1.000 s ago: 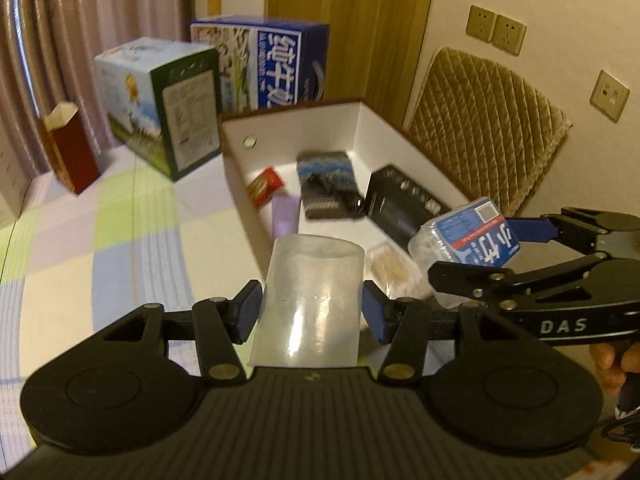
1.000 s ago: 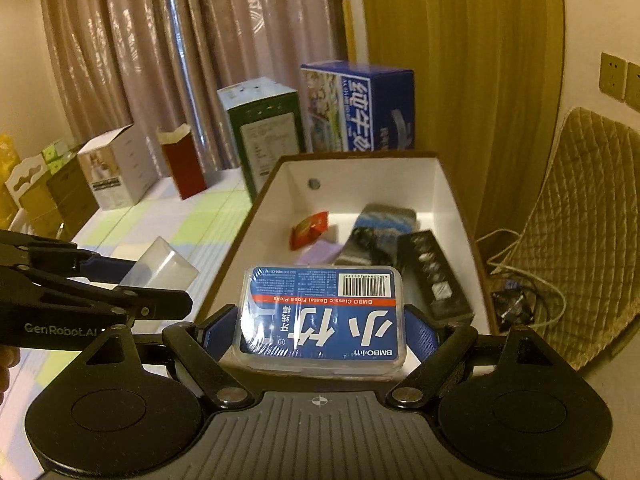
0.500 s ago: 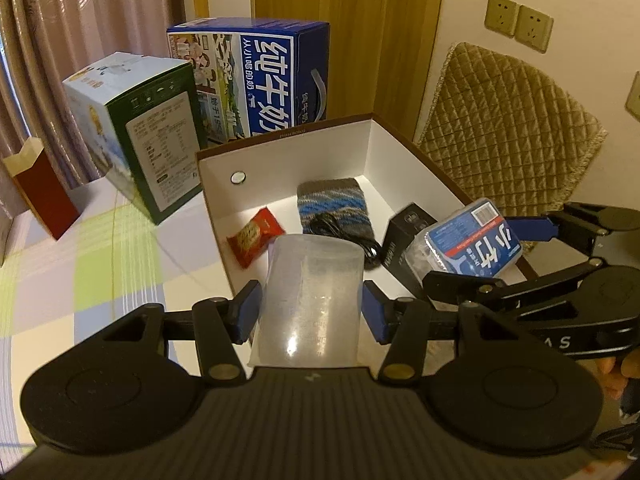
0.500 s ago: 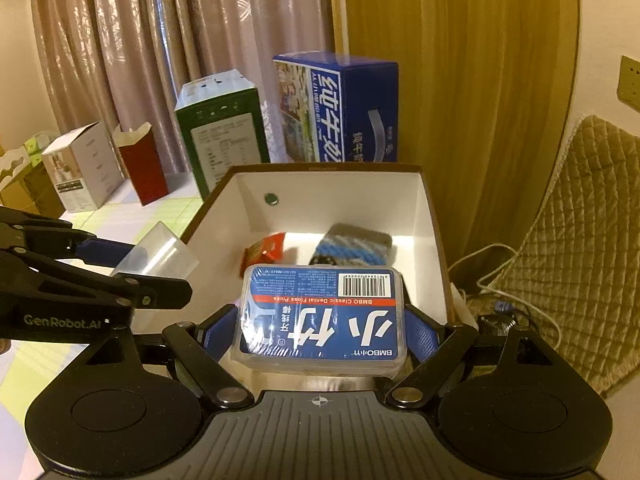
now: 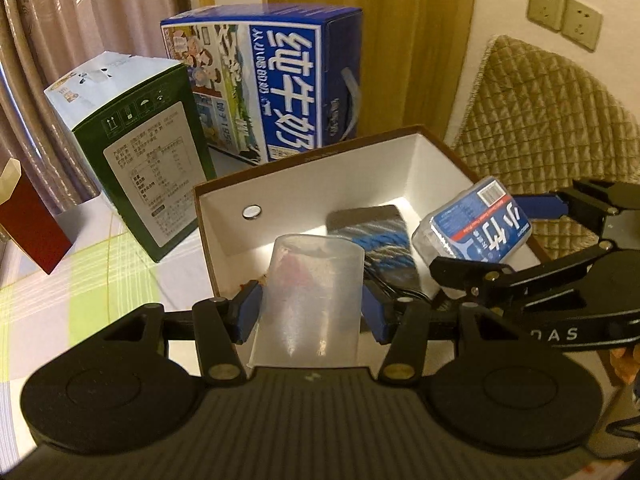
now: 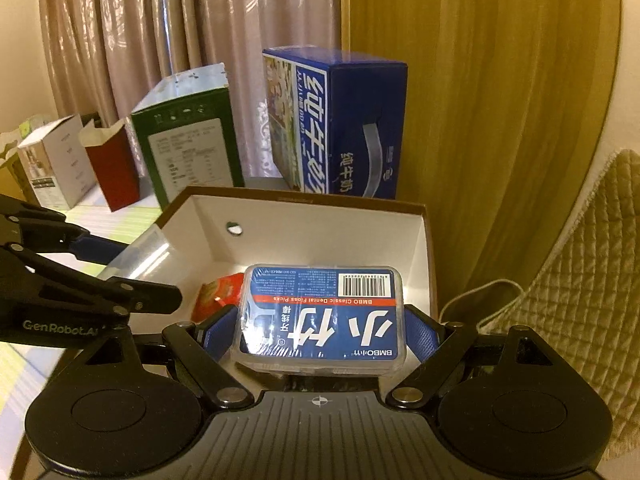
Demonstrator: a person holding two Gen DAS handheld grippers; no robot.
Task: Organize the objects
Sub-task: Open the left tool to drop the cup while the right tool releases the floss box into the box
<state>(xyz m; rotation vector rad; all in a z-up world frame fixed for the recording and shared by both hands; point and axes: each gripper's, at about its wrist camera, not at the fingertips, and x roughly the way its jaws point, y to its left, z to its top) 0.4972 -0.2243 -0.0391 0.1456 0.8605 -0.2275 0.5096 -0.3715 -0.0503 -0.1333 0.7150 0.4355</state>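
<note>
Two grippers hang over the open box. The left gripper has its jaws closed on a translucent cup. The right gripper has wide jaws clamped on a floss pick case.

The open box sits on the table. Behind it stands the milk carton. Left of that stands another carton. In the open box lie a pouch and a snack packet, the packet to its left.

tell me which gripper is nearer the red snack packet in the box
Left. The left gripper, holding the clear plastic cup, sits right over the red snack packet; the right gripper, holding the floss pick box, is beside it.
</note>
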